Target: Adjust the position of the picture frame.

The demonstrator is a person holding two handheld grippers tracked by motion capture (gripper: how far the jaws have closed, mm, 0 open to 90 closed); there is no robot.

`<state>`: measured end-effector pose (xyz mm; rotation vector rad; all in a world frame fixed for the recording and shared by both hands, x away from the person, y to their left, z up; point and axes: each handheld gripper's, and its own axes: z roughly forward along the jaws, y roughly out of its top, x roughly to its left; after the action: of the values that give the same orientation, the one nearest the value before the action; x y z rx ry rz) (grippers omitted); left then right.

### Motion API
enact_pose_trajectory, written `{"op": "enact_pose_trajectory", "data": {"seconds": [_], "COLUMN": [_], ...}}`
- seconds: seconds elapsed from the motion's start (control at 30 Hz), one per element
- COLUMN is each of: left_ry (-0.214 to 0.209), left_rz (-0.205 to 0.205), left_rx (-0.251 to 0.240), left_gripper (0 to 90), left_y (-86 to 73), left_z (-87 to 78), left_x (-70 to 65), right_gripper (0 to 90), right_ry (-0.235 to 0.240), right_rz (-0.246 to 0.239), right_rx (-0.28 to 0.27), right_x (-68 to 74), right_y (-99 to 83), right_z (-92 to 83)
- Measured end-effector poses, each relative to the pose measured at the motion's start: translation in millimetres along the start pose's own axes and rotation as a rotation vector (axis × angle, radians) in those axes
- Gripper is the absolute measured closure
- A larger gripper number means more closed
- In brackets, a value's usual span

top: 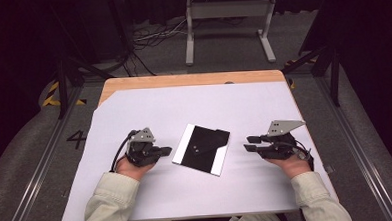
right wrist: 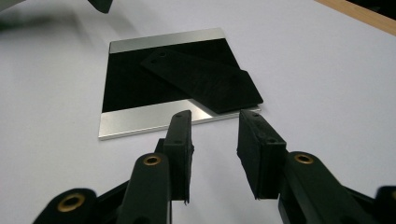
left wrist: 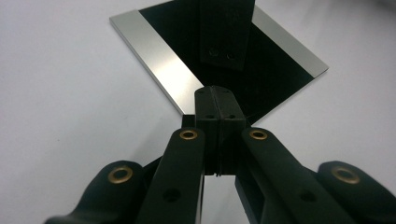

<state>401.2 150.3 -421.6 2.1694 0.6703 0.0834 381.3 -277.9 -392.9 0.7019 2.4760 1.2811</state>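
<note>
Both tongs rest low on the white sheet (top: 197, 190) that covers the worktop (top: 192, 79), one at each side of a square plate (top: 201, 149) with a black middle and bright silver bands along two opposite edges. Left tongs (left wrist: 217, 103) have their pads pressed flat together with nothing between them — tips sitting just at the near corner of the plate, seen in the left gripper view; whether they touch it I cannot tell. Right tongs (right wrist: 215, 140) stand partly apart, a clear gap between the two pads, empty, their tips just short of the plate's near silver band. On the plate lies a small black strip (right wrist: 203, 79) with two little holes at one end, set slantwise across the dark middle, its far corner reaching over the silver band toward the right tongs. In the high view the plate sits near the middle of the sheet, turned a little askew, with the person's pale sleeves (top: 113, 201) coming in from the bottom — each hand wrapped round its own tool.
</note>
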Motion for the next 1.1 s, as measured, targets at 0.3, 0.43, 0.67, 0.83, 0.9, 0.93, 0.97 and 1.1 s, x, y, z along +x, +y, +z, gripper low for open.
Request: {"op": "enact_pose_trajectory", "data": {"seconds": [0.3, 0.43, 0.67, 0.83, 0.9, 0.93, 0.97, 1.1], "left_ry": [-0.024, -0.115, -0.180, -0.165, -0.134, -0.132, -0.132, -0.110], "left_rz": [-0.020, 0.033, 0.075, 0.069, 0.071, 0.068, 0.068, 0.063], "left_rx": [0.071, 0.111, 0.224, 0.280, 0.296, 0.296, 0.296, 0.274], "left_gripper": [90.0, 90.0, 90.0, 90.0, 90.0, 90.0, 90.0, 90.0], "left_y": [1.3, 6.0, 10.5, 9.3, 8.4, 7.6, 7.6, 7.1], "left_z": [12.3, 17.5, 26.1, 30.4, 32.4, 33.2, 33.2, 33.8], "left_x": [3.6, -0.8, -7.5, -7.5, -7.4, -6.7, -6.7, -5.0], "right_gripper": [66.9, 66.9, 66.5, 66.5, 66.4, 66.4, 66.4, 66.3], "right_ry": [0.023, 0.027, 0.029, 0.030, 0.031, 0.033, 0.033, 0.036], "right_rz": [0.004, 0.012, 0.019, 0.022, 0.021, 0.022, 0.022, 0.017], "right_rx": [0.017, 0.025, 0.027, 0.027, 0.027, 0.029, 0.029, 0.032], "right_x": [4.5, 4.4, 4.1, 3.5, 3.6, 3.8, 3.8, 4.2], "right_y": [-0.1, -2.3, -4.9, -5.6, -5.6, -5.5, -5.5, -5.0], "right_z": [-2.8, -3.5, -5.2, -5.7, -5.1, -4.8, -4.8, -3.0]}}
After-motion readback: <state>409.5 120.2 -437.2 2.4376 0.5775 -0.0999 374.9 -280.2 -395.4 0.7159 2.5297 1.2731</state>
